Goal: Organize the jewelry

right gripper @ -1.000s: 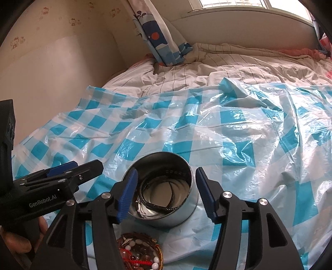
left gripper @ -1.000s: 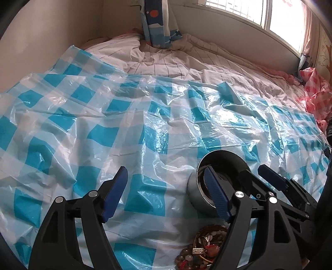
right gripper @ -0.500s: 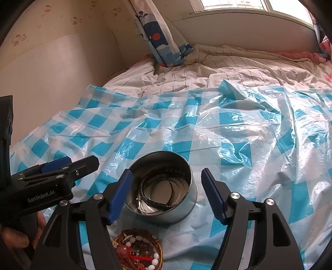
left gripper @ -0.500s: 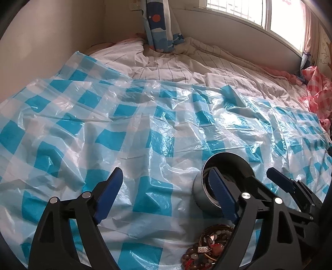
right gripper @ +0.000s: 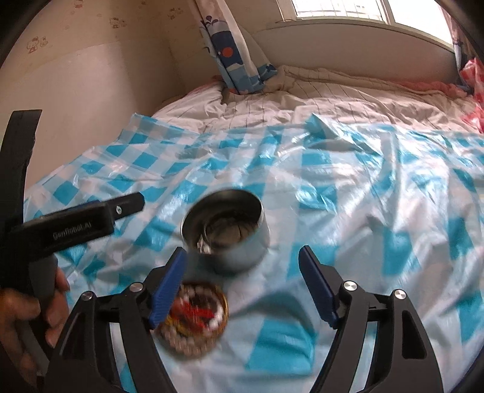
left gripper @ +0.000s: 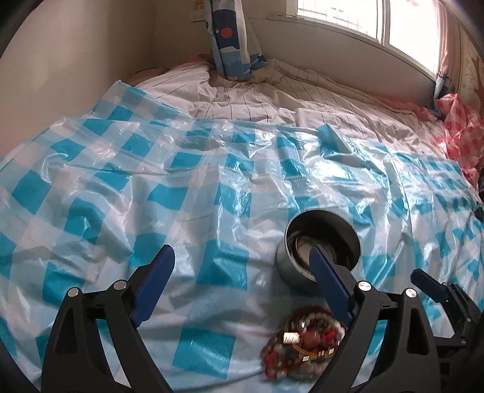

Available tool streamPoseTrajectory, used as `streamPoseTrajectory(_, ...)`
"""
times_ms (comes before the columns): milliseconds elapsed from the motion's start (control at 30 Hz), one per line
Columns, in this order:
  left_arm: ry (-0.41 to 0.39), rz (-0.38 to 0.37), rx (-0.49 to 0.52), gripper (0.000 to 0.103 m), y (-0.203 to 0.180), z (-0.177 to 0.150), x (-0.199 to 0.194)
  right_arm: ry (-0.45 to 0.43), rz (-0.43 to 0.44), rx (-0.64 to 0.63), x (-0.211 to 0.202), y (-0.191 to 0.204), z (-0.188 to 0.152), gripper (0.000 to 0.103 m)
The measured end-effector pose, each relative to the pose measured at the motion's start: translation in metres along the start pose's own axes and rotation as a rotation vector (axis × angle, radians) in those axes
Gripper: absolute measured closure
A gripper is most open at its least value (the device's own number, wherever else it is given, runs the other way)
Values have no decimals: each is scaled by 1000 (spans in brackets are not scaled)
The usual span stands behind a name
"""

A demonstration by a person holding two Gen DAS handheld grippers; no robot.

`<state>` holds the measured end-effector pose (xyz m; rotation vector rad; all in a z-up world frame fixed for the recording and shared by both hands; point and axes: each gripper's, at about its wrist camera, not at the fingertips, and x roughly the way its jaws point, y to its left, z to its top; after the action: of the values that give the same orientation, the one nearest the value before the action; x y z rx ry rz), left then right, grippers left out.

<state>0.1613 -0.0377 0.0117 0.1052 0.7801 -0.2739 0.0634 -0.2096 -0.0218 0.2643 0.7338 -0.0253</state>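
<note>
A round metal tin (right gripper: 225, 231) stands upright on a blue-and-white checked plastic sheet (left gripper: 187, 193) spread over a bed, its mouth open to the room, with what look like dark bangles (right gripper: 224, 225) curled against its inner wall and a pale shiny piece at its 7 o'clock rim. Just beside the tin, at its 6 o'clock in the left wrist view, lies a heap of beaded bracelets (left gripper: 302, 338) in brown, red and white, some with small pale charms; in the blurred right wrist view the same heap shows at the tin's 7 o'clock as a ring of white and red beads (right gripper: 193, 314).

The left gripper (left gripper: 239, 284) hovers over the sheet, its blue-padded jaws opening and already wide, with only bare plastic between them; its right-hand finger crosses in front of the tin and part of the bracelets without visibly touching either. The right gripper (right gripper: 242, 281) hangs near the tin's 6 o'clock, its jaws likewise opening, wide apart and holding nothing; the tin sits just beyond the gap and the bracelets lie behind its left-hand finger.

A person's hand (right gripper: 27, 314) grips the left tool's handle at 8 o'clock in the right wrist view. Beyond the sheet, at 12 o'clock, are a striped bedsheet (left gripper: 272, 96), a blue patterned curtain (right gripper: 233, 54) and a bright window (left gripper: 372, 18); pink checked cloth (left gripper: 459, 130) bunches at 2 o'clock.
</note>
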Motion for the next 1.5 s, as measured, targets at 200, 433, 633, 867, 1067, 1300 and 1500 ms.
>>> streamPoseTrajectory(200, 21, 1, 64, 16, -2, -22, -13, 10, -15, -7, -23, -5, -20, 27)
streamPoseTrajectory(433, 74, 8, 119, 15, 12, -58, -25, 38, -12, 6, -25, -9, -28, 27)
streamPoseTrajectory(633, 84, 11, 94, 15, 23, -65, -23, 83, -13, -33, -13, 1, -31, 27)
streamPoseTrajectory(867, 66, 19, 157, 15, 5, -65, -22, 97, -11, -59, -7, 9, -33, 27)
streamPoseTrajectory(1067, 45, 34, 218, 15, -7, -64, -24, 103, -13, -68, -3, 12, -33, 27)
streamPoseTrajectory(1300, 46, 22, 229, 15, -12, -63, -23, 105, -14, -75, -1, 13, -33, 27)
streamPoseTrajectory(1500, 112, -126, 107, 15, 1, -59, -10, 117, -50, -64, 1, 8, -32, 27)
